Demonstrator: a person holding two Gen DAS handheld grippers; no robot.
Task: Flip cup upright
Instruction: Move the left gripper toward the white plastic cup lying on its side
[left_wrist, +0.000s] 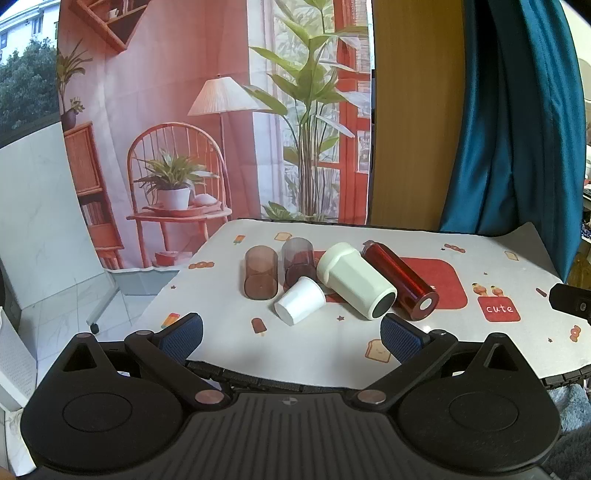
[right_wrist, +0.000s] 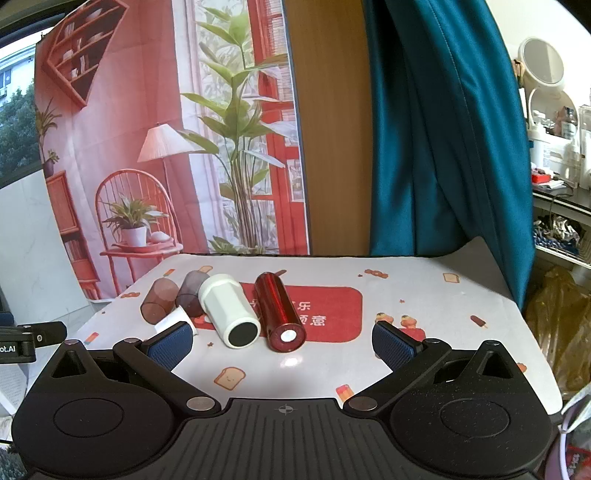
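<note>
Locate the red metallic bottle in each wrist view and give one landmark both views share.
Left wrist: red metallic bottle lies right of centre, rightmost of the containers.
Right wrist: the bottle lies centre, base toward the camera.
Shared landmark: the white ribbed cup lying against its left side.

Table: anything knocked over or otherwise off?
Yes. All five containers lie on their sides in a tight cluster on the table: brown tumbler, purple tumbler, small white cup, big white cup and red bottle. No spill visible. Both hand-held grippers, left and right, are open and hold nothing.
</note>
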